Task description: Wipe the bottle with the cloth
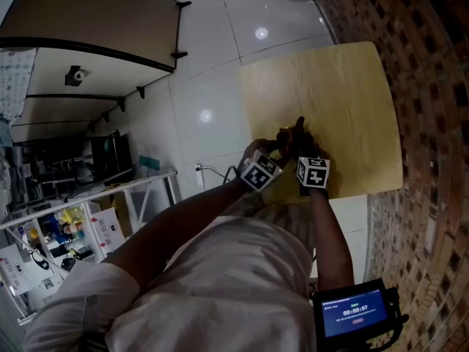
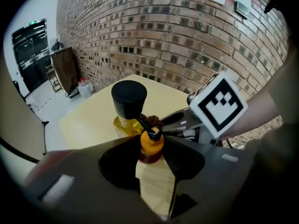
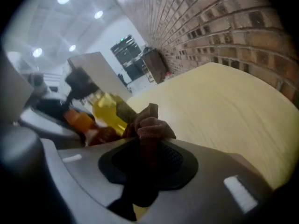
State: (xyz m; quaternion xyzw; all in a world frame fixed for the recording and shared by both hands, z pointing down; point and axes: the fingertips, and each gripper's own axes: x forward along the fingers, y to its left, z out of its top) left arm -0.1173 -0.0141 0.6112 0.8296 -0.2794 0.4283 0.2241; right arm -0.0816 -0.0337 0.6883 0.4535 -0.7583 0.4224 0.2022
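My left gripper point(image 2: 152, 138) is shut on a small bottle point(image 2: 152, 149) with an orange top and a dark red lower part. Just beyond it stands a yellow bottle point(image 2: 127, 120) with a black cap point(image 2: 129, 97) on the light wooden table point(image 2: 93, 120). My right gripper point(image 3: 147, 148) is shut on a brown cloth point(image 3: 150, 123), whose bunched end sits beside the yellow bottle point(image 3: 108, 111) and the orange-topped bottle point(image 3: 76, 119). In the head view both grippers meet over the table's near edge, left gripper point(image 1: 281, 144) and right gripper point(image 1: 302, 145) close together.
A brick wall point(image 1: 432, 86) runs along the table's point(image 1: 344, 101) far side. White tiled floor point(image 1: 212, 72) lies to the left, with a desk point(image 1: 88, 20) and cluttered shelves point(image 1: 66, 226) beyond. A device with a lit screen point(image 1: 355, 312) hangs at the person's waist.
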